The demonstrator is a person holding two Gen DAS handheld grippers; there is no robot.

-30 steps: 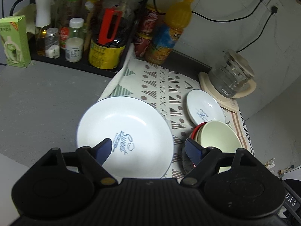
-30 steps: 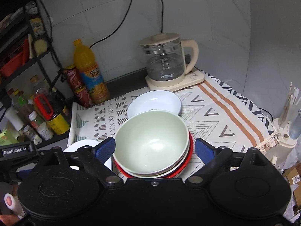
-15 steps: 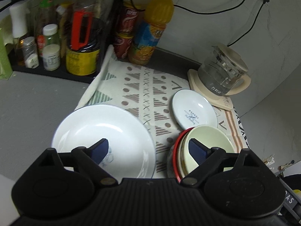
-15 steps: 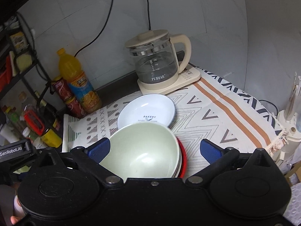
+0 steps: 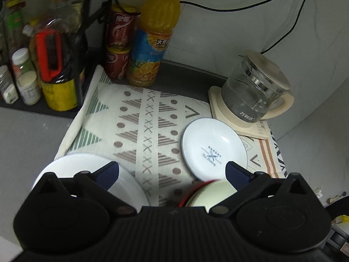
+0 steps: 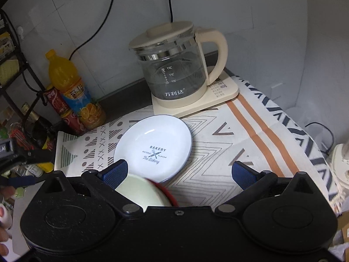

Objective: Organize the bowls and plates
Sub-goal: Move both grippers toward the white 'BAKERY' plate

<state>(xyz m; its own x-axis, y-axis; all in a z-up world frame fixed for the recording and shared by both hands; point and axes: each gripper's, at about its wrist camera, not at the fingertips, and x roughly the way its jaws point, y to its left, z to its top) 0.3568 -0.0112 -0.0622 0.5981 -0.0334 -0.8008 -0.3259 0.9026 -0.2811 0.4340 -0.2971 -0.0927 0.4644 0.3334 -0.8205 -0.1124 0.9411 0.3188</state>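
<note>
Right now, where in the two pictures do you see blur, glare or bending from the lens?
Left wrist view: the stacked bowls at the bottom edge look smeared, while the small plate stays sharp; the wall bends at the frame edges. Right wrist view: small bright reflections on the glass kettle and the plate; its BAKERY print reads clearly.

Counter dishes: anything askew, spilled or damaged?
Nothing spilled or broken that shows. The BAKERY plate lies flat on the patterned cloth, apart from the kettle base. The green bowl sits nested in a red-rimmed dish. The large white plate overhangs the cloth's edge. Both grippers are open and empty.
</note>
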